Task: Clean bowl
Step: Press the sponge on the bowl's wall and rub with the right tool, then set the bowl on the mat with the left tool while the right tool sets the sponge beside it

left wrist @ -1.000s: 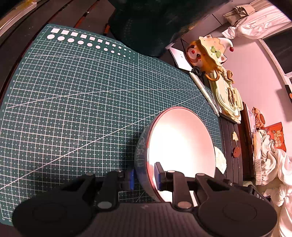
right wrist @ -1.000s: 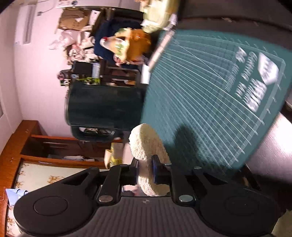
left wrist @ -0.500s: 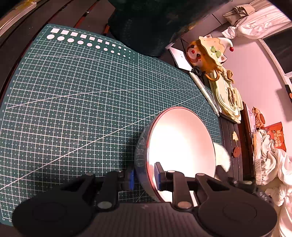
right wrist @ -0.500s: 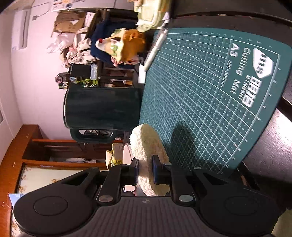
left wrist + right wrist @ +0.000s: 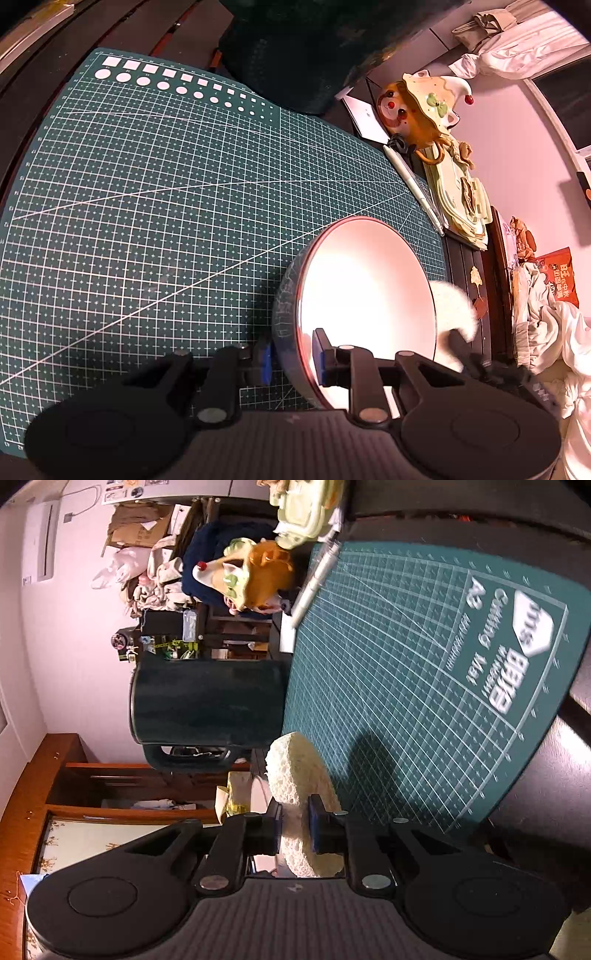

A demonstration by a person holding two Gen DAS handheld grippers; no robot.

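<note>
My left gripper (image 5: 293,360) is shut on the rim of a bowl (image 5: 365,295), white inside and grey-blue outside, tilted on its side over the green cutting mat (image 5: 166,206). My right gripper (image 5: 293,829) is shut on a round cream sponge (image 5: 299,775). In the left wrist view the sponge (image 5: 456,306) shows, blurred, just past the bowl's right rim, with the right gripper's dark body below it. I cannot tell whether the sponge touches the bowl.
A large dark green mug (image 5: 210,701) stands at the mat's far edge. A clown-face ceramic figure (image 5: 421,107), a white pen (image 5: 413,184) and a pale green lidded box (image 5: 458,199) lie along the mat's right side. Clothes are piled beyond.
The sponge and right gripper have moved up beside the bowl's right rim in the left wrist view. The right wrist view has shifted and steadied. The bowl stays held.
</note>
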